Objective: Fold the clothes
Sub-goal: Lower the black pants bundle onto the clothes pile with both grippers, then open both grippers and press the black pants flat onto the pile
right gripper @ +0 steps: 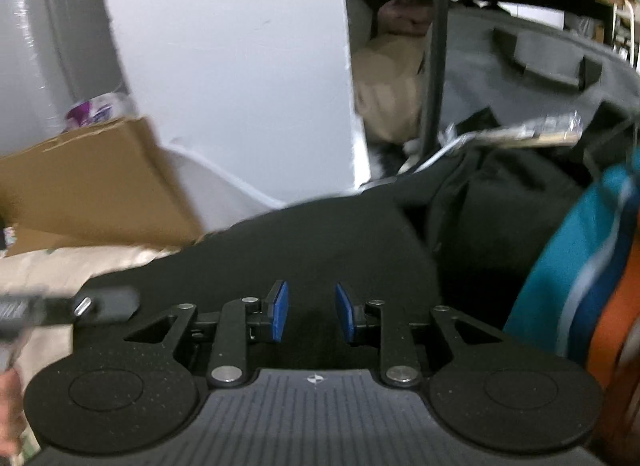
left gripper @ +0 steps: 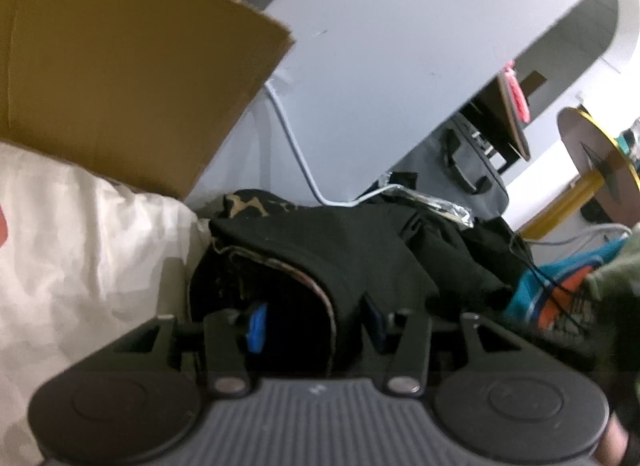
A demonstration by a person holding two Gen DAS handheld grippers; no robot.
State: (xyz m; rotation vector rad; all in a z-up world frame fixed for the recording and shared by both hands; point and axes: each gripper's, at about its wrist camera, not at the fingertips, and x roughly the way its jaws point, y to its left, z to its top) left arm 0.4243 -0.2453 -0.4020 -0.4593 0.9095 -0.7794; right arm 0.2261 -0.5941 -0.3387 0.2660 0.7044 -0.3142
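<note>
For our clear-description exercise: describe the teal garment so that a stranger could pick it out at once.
Start at the big brown cardboard box on the left, then cross the crumpled black garment in the middle. The teal garment lies against its right edge, the only bright cloth there, with pale stripes and an orange patch.

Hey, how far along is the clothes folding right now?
Nothing looks folded: the black garment lies bunched. The left gripper is over its collar and the right gripper is above its cloth, both open. The teal and orange garment beside it is still rumpled.
</note>
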